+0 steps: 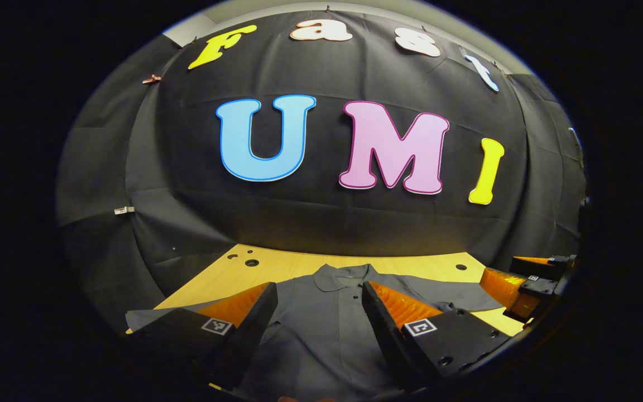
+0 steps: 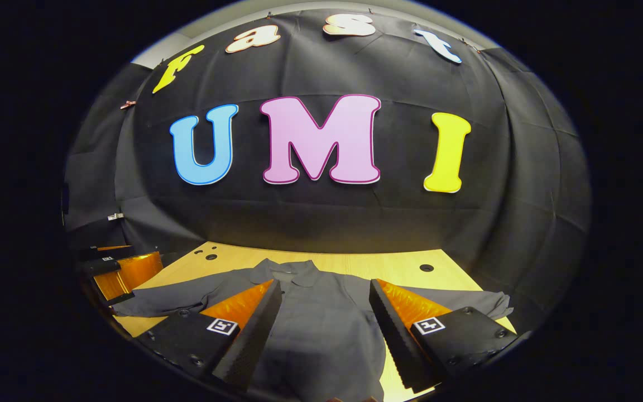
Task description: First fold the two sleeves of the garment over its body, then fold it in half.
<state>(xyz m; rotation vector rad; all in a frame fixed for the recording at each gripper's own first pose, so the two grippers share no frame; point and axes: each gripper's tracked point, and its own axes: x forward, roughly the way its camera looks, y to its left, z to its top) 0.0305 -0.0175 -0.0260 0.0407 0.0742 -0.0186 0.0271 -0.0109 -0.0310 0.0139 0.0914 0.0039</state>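
Hovering above the counter (image 1: pixel 411 262), the left gripper (image 1: pixel 319 304) has its fingers (image 1: pixel 254 312) spread wide apart with nothing between them but open air, and they touch nothing; beyond and beneath their gap lies the garment (image 1: pixel 327 329), a grey collared shirt spread flat on the wooden counter, its collar (image 1: pixel 341 276) at the far end, just past the fingertips and roughly centred between them; one sleeve (image 1: pixel 148 317) stretches out past the left finger, the other sleeve (image 1: pixel 455 301) past the right finger, neither folded over the body; farther to the right of these fingers the right gripper (image 1: pixel 528 287) shows at the edge of the left gripper view, above the counter beside the shirt; in the right gripper view the right gripper (image 2: pixel 324 301) likewise holds its fingers (image 2: pixel 394 324) wide apart and grips nothing; the garment (image 2: pixel 321 335) lies below their gap, collar (image 2: pixel 291 273) just ahead of the left finger, one sleeve (image 2: pixel 483 304) running out beyond the right finger; the left gripper (image 2: pixel 123 273) sits far off to the left of these fingers.
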